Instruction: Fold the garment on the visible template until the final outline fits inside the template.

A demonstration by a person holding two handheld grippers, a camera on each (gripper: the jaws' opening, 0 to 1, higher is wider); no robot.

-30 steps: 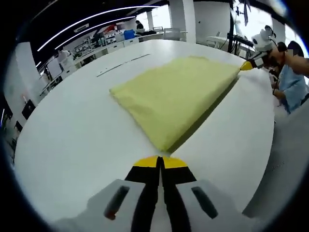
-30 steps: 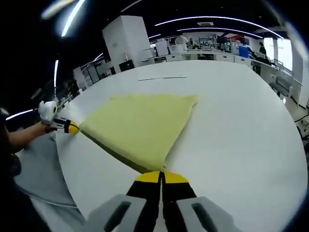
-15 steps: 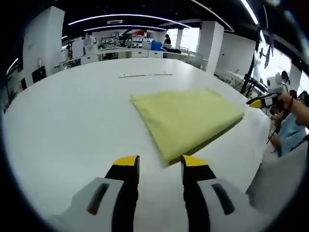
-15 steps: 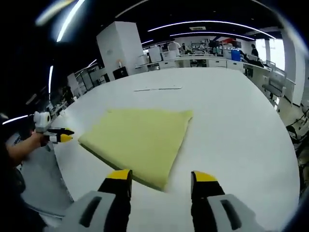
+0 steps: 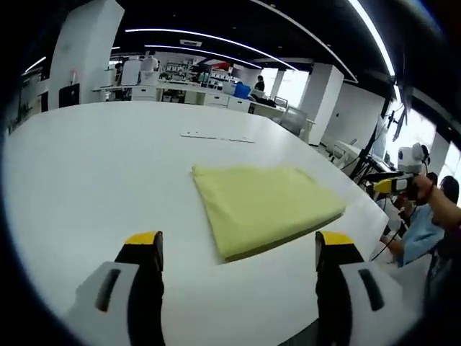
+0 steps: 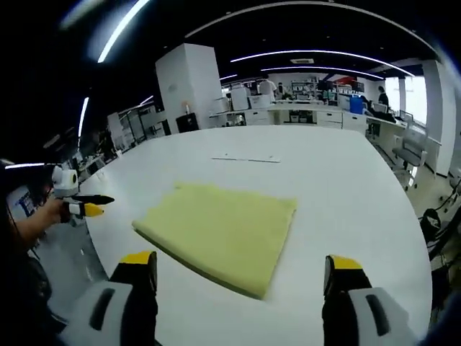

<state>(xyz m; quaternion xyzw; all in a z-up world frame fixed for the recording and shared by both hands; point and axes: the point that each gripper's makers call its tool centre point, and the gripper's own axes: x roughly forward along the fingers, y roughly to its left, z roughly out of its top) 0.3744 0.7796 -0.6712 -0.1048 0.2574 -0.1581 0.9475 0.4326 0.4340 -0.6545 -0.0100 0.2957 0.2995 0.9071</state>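
I see the yellow garment (image 5: 265, 207) folded into a flat, roughly rectangular pad on the white table (image 5: 86, 166), lying ahead of both claws and touched by neither. My left gripper (image 5: 239, 249) has its jaws spread wide with nothing between them, and my right gripper (image 6: 241, 264) is equally wide and empty, both held clear above the table edge near the garment. A thin pale strip (image 6: 246, 158) lies on the table beyond the garment, well apart from it.
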